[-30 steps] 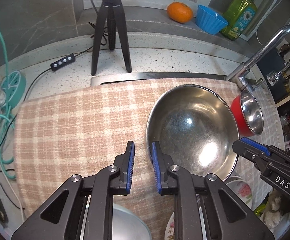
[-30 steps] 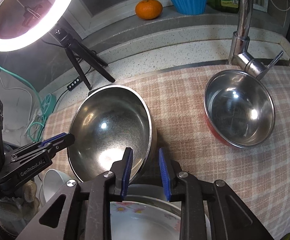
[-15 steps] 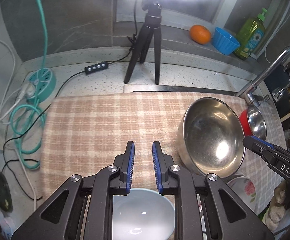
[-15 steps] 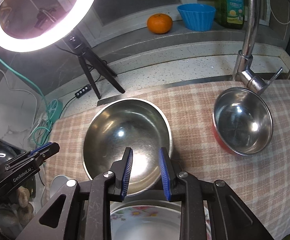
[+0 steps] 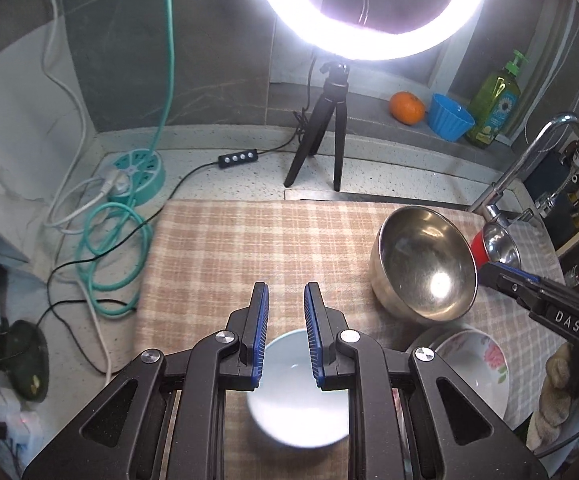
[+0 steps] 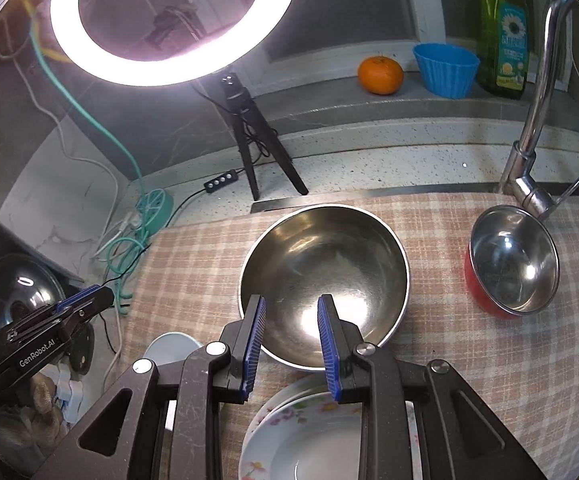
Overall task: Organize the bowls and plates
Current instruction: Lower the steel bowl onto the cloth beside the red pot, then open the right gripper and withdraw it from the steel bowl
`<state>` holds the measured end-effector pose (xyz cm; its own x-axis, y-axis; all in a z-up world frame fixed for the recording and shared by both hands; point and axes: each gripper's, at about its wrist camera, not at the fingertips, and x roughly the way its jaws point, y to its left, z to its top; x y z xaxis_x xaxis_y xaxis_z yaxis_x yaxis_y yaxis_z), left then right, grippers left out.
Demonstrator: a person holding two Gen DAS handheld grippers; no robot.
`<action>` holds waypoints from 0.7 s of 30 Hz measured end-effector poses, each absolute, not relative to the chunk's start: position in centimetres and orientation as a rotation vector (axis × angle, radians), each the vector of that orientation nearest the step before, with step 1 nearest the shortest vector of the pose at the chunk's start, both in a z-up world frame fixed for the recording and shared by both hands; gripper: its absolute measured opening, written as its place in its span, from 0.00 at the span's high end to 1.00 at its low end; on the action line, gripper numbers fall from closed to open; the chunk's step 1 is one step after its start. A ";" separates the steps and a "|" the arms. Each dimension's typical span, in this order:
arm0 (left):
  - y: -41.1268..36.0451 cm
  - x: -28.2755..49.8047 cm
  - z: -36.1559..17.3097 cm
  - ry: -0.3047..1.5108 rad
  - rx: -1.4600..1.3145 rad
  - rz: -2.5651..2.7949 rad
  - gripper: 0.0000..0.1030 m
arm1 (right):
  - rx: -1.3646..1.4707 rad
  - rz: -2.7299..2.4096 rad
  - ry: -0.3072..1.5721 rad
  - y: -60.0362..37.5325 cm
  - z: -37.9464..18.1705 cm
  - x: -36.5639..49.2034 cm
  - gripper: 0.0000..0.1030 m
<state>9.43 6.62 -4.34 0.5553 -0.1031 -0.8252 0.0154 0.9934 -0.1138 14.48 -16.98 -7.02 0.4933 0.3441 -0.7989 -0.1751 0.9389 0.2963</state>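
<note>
On the checked cloth [image 5: 249,248] stand a large steel bowl [image 5: 425,268] [image 6: 325,280] and, to its right by the tap, a smaller steel bowl with a red outside [image 5: 497,244] [image 6: 513,264]. A white bowl [image 5: 297,392] [image 6: 169,350] lies under my left gripper [image 5: 286,292], which hangs above it with a narrow gap and nothing between its pads. Flowered plates [image 6: 301,432] [image 5: 473,368] are stacked below my right gripper [image 6: 291,304], also narrowly open and empty, above the big bowl's near rim. Each gripper shows at the edge of the other's view.
A ring light on a black tripod [image 5: 321,136] stands behind the cloth. The tap [image 6: 529,160] rises at the back right. An orange [image 6: 381,74], a blue cup [image 6: 445,70] and a soap bottle [image 6: 505,40] sit on the ledge. Teal cable reel and cords [image 5: 137,176] lie left.
Both grippers have risen and drawn back from the large steel bowl. The white bowl and the ring light have come into the left view, and more of the plates shows in the right view.
</note>
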 end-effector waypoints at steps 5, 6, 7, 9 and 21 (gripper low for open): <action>5.8 6.6 -3.3 0.958 -0.101 -0.080 0.82 | 0.133 0.345 0.967 -17.3 -6.1 12.6 0.76; 5.6 6.2 -3.2 0.955 -0.102 -0.080 0.82 | 0.127 0.347 0.962 -17.6 -6.0 12.3 0.76; 5.3 5.7 -3.2 0.953 -0.104 -0.080 0.82 | 0.128 0.350 0.958 -17.9 -5.9 12.0 0.75; 4.7 4.9 -3.2 0.951 -0.102 -0.080 0.82 | 0.144 0.361 0.957 -18.8 -6.0 11.5 0.70; -1.5 2.4 -4.3 0.975 -0.132 -0.094 0.82 | 0.164 0.344 0.898 -26.4 -5.9 9.2 0.70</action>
